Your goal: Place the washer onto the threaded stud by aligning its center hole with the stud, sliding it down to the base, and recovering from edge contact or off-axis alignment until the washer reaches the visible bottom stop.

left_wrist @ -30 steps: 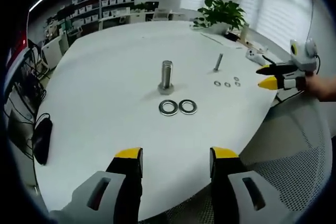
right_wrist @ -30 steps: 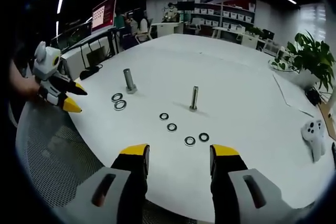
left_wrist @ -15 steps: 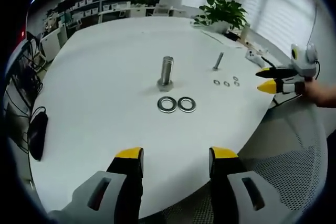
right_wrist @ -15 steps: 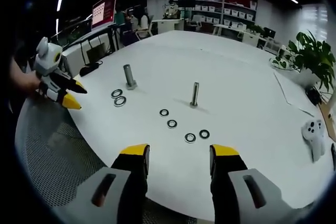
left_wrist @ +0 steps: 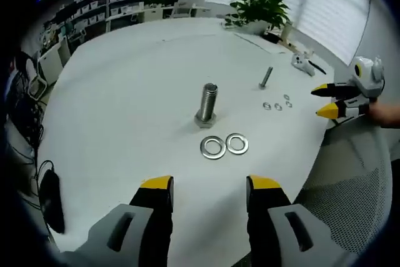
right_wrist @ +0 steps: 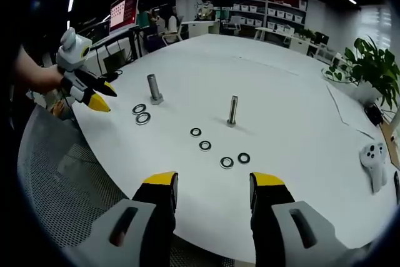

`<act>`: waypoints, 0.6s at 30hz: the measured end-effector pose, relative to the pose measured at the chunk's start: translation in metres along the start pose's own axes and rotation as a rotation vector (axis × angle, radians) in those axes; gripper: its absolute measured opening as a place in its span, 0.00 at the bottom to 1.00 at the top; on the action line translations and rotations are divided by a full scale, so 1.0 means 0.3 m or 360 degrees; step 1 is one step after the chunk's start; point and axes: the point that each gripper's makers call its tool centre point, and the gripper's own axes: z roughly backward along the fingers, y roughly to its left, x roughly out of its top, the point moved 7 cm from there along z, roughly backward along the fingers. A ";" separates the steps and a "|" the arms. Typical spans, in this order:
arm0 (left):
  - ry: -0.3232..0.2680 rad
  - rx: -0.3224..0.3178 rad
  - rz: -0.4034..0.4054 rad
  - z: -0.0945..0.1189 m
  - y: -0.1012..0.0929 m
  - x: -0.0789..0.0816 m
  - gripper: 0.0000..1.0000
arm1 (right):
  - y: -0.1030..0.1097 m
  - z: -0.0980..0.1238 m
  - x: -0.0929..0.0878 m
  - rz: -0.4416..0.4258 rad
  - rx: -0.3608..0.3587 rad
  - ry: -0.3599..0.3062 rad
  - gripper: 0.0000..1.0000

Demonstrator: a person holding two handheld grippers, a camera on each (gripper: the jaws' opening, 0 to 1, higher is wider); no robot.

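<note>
A thick threaded stud (left_wrist: 208, 104) (right_wrist: 154, 89) stands upright on its hex base on the white table (left_wrist: 125, 92). Two large washers (left_wrist: 213, 147) (left_wrist: 237, 144) lie flat side by side just in front of it, also seen as the large washers (right_wrist: 141, 114). A thinner stud (left_wrist: 265, 77) (right_wrist: 232, 110) stands farther off with several small washers (right_wrist: 220, 148) (left_wrist: 277, 104) near it. My left gripper (left_wrist: 207, 186) is open and empty above the table's near edge, short of the large washers. My right gripper (right_wrist: 212, 182) is open and empty near the small washers, and shows as the right gripper (left_wrist: 331, 100) at the table's side.
A potted plant (left_wrist: 258, 9) and a white game controller (right_wrist: 374, 157) sit at the table's far side. A black mouse (left_wrist: 51, 201) lies near the left edge. A mesh chair seat (right_wrist: 69, 173) lies below the table edge. Shelves and desks fill the background.
The left gripper has moved forward over the table toward the thick stud and large washers. The right gripper has stayed nearly still. Both stay open.
</note>
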 end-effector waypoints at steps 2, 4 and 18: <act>0.0019 -0.0018 -0.0038 -0.019 0.003 0.019 0.43 | 0.000 0.001 0.000 -0.0001 -0.0002 -0.0002 0.49; 0.0059 -0.0038 -0.0123 -0.039 0.003 0.040 0.42 | -0.001 0.001 0.000 -0.0002 -0.0007 -0.0003 0.49; 0.0287 -0.0193 -0.0527 -0.155 -0.019 0.108 0.31 | -0.007 0.005 0.002 -0.0014 -0.0016 -0.0021 0.49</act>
